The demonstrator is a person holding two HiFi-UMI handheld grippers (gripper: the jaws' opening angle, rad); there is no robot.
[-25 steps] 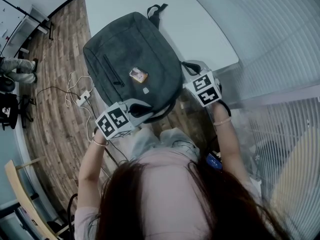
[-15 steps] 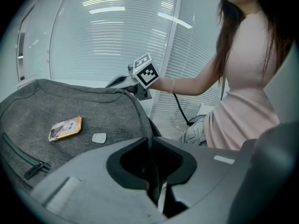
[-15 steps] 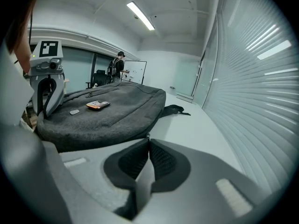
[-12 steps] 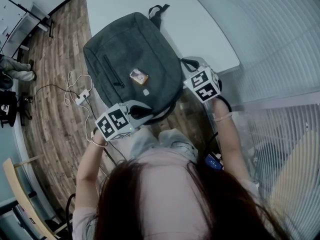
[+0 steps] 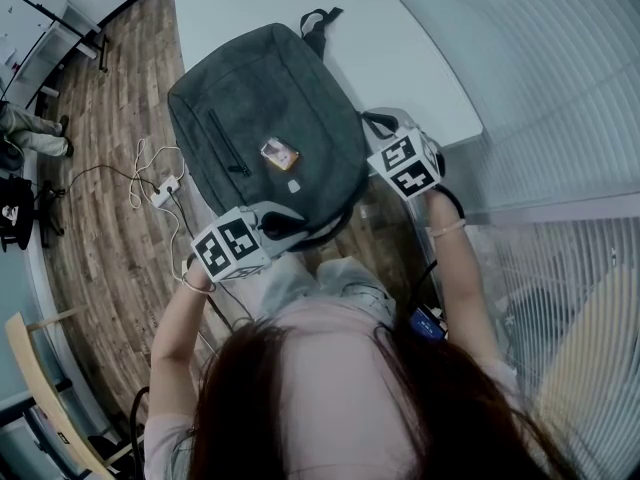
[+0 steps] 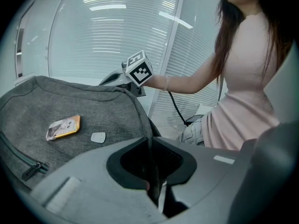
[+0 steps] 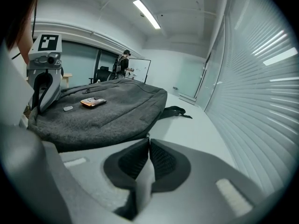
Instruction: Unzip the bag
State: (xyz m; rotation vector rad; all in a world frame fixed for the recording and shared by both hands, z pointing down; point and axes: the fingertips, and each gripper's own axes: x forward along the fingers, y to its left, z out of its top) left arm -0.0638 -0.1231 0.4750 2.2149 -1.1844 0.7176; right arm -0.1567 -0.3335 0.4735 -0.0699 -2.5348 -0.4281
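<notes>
**Head view.** A grey bag (image 5: 260, 118) is shown lying flat on a white table (image 5: 400, 38), with its near end overhanging the table edge. An orange tag (image 5: 278, 152) lies on top of the bag, and a carry strap (image 5: 318, 23) projects from its far end. The left gripper (image 5: 285, 220) is placed at the bag's near end. The right gripper (image 5: 375, 133) is placed against the bag's right side.

**Left gripper view.** The jaws are seen drawn narrow, with a thin dark fold of the bag's near edge clamped between the pads. The bag (image 6: 70, 101) spreads away above them, with the orange tag (image 6: 63, 127) on it. The right gripper (image 6: 122, 80) is seen at the bag's far side.

**Right gripper view.** The jaws are seen closed together. A small zip pull (image 7: 148, 136) at the bag's side seam is pinched at their tips. The bag (image 7: 107, 111) fills the left, the carry strap (image 7: 175, 111) trails from its far end, and the left gripper (image 7: 43, 90) is seen at the bag's opposite edge.
</notes>
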